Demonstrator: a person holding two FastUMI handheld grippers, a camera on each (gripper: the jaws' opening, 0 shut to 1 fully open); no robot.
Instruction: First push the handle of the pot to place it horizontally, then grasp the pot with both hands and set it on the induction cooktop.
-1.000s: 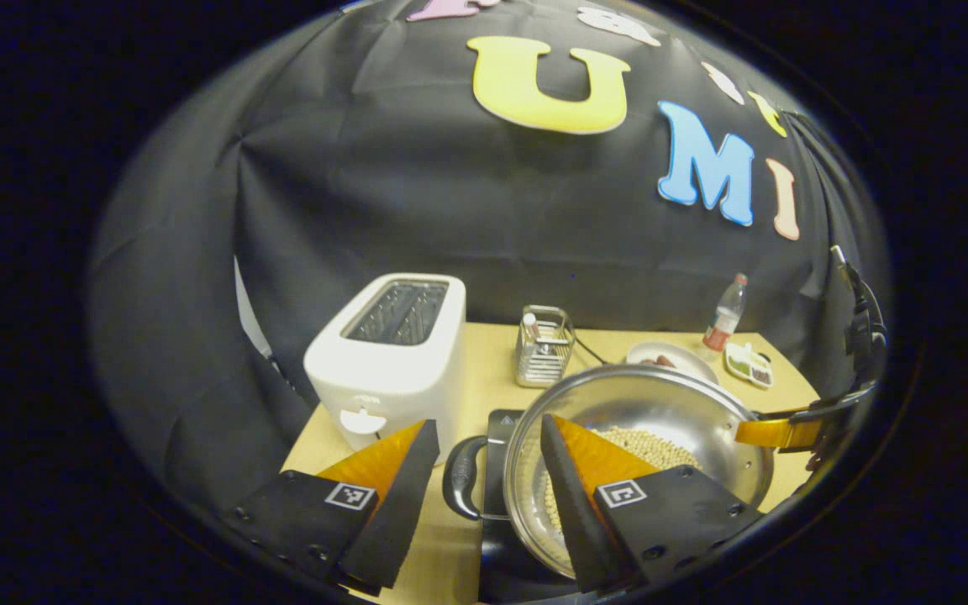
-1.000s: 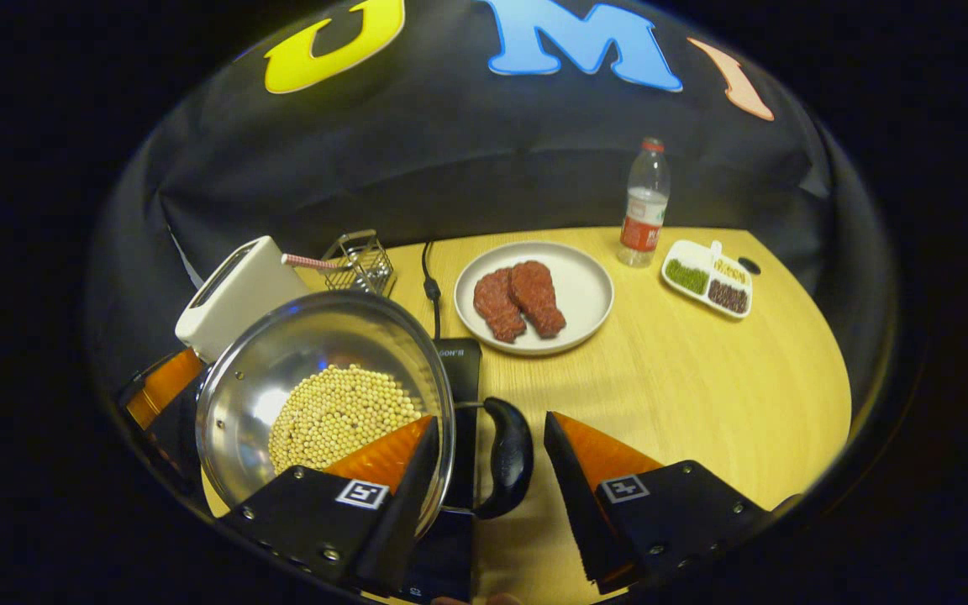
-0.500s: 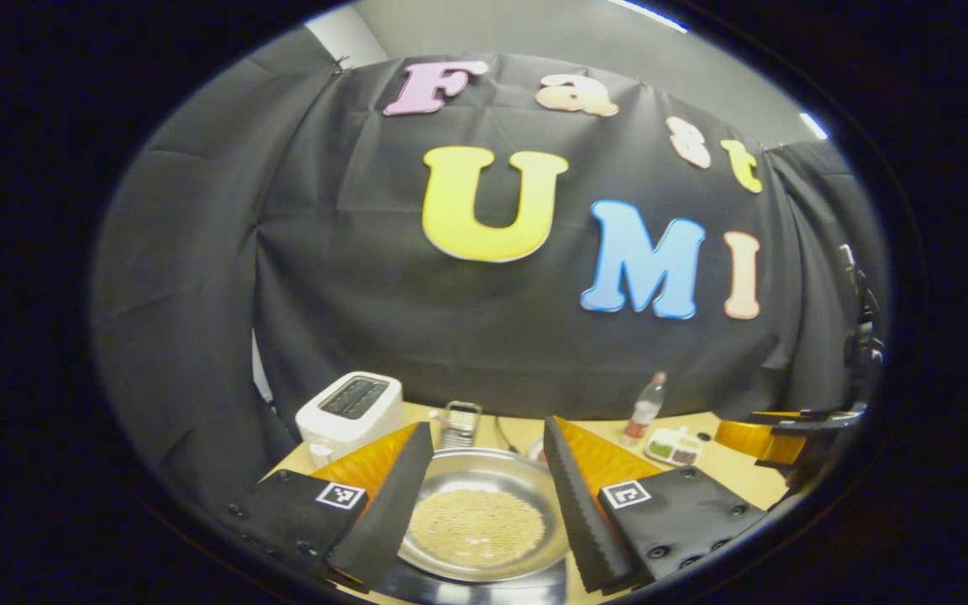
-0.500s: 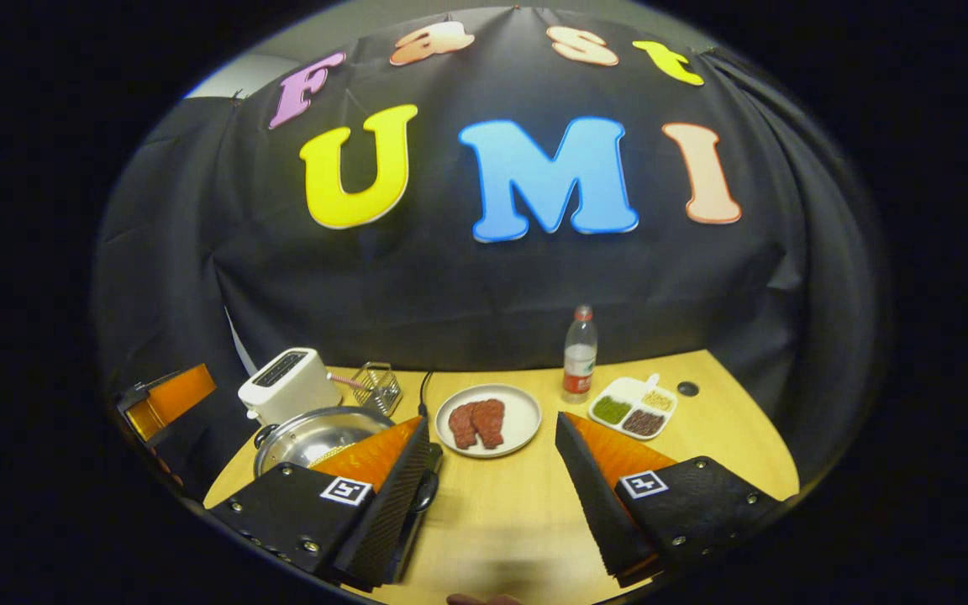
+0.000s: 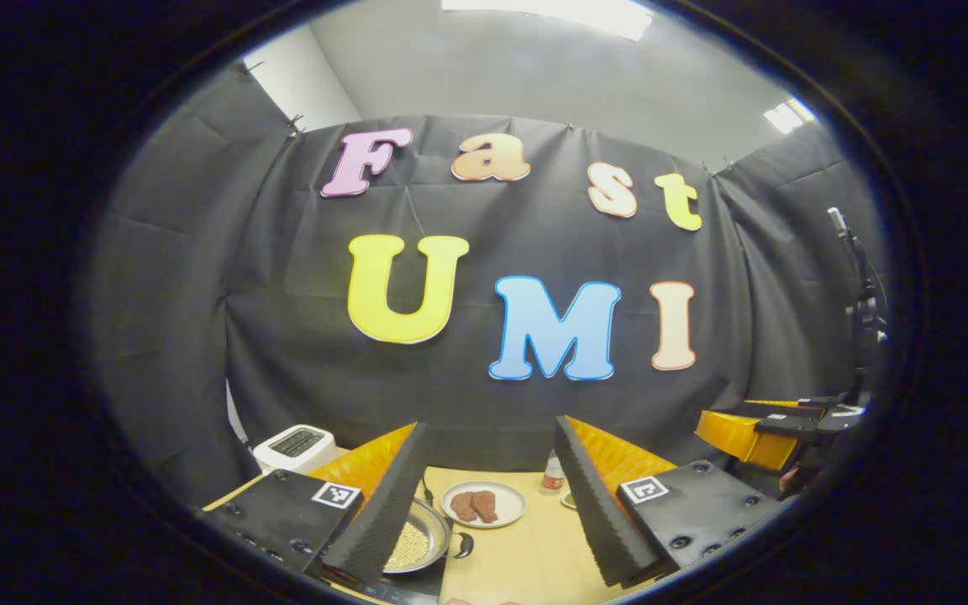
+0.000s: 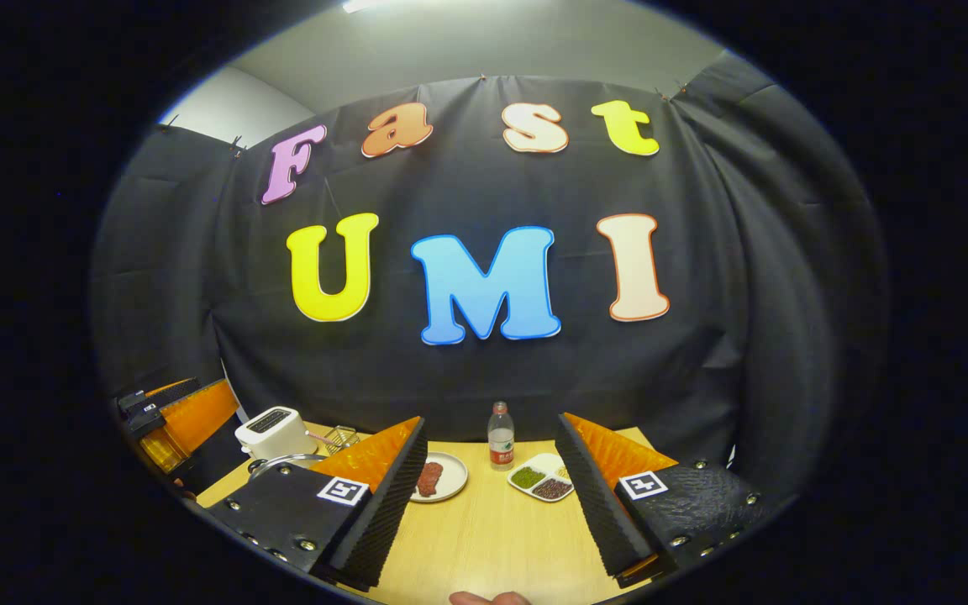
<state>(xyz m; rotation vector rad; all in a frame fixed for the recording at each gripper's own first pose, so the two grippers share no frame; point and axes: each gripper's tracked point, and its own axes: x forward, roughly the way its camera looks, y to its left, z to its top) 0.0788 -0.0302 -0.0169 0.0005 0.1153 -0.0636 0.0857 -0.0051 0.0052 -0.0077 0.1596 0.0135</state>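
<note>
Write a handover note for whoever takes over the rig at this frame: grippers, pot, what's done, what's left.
Left gripper: open, holding nothing, raised above the table.
Right gripper: open, holding nothing, also raised.
Pot: on the cooktop, beans inside, one handle pointing sideways toward the plate of meat.
Done: the pot appears set on the cooktop.
Left: nothing obvious; confirm it sits squarely.
</note>
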